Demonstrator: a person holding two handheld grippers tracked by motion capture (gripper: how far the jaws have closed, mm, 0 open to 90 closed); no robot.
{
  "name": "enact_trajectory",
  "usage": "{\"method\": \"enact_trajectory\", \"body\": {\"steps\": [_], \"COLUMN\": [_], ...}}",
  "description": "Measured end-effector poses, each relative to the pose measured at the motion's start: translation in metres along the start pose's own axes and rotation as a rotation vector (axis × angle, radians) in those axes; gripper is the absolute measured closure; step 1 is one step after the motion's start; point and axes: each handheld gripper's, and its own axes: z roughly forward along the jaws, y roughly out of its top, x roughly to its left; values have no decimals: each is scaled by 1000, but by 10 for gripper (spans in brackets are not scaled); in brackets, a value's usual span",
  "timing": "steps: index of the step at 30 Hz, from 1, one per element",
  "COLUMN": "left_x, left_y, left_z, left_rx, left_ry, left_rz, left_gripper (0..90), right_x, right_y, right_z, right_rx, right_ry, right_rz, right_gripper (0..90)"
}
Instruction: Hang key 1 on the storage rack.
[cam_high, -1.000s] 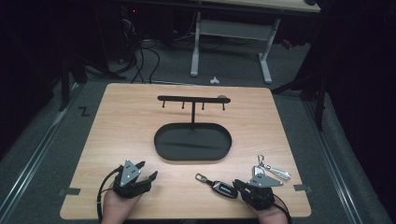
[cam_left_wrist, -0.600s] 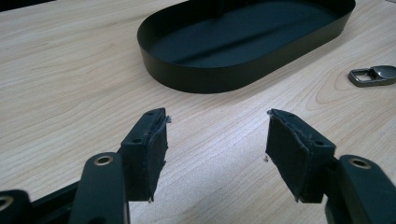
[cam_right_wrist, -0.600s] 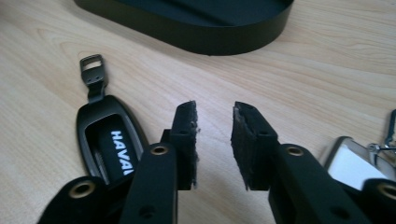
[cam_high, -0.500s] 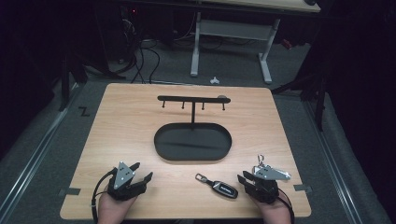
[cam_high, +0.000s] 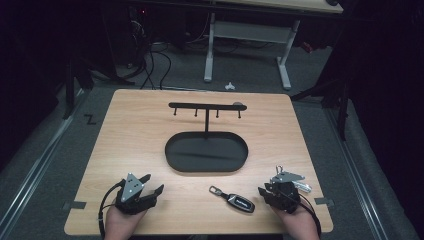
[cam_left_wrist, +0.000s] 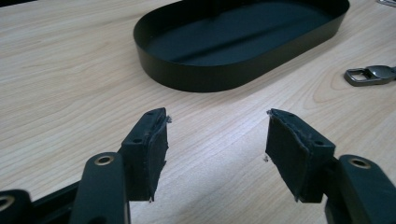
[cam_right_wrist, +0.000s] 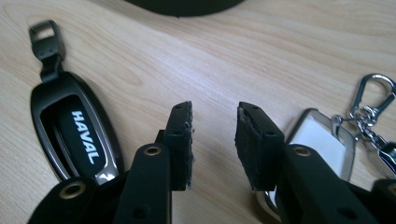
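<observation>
1 wooden table (cam_high: 140, 130) is carrying everything, largest first: 1 black oval tray (cam_high: 206, 152) is sitting at centre, with 1 black hook rack (cam_high: 207, 106) standing on a post at its far rim and showing 4 pegs. 2 grippers are resting at the near edge. The left gripper (cam_high: 151, 184) is holding its jaws wide apart over bare wood. The right gripper (cam_right_wrist: 214, 126) has just been opening; its jaws are standing a little apart with nothing between them. 2 key fobs are lying near it: 1 black fob (cam_right_wrist: 74, 130) marked HAVAL and 1 silver fob (cam_right_wrist: 322, 140) with a clip, flanking the right jaws.
</observation>
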Motion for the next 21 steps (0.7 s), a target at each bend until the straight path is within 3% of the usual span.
{"method": "enact_trajectory", "body": {"steps": [3, 12, 16, 21], "left_x": [-1, 3, 3, 3], "left_y": [1, 2, 2, 2], "left_z": [0, -3, -2, -2], "left_rx": [0, -19, -16, -14], "left_ry": [0, 1, 0, -3], "left_rz": [13, -12, -14, -16], "left_gripper": [389, 378, 377, 377], "right_x": [-3, -14, -15, -16], "right_y": [6, 20, 26, 33], "right_z": [-1, 2, 4, 8], "right_rx": [63, 221, 281, 345], "right_ry": [-15, -23, -35, -20], "right_rz": [-4, 4, -36, -44], "right_gripper": [617, 562, 522, 475]}}
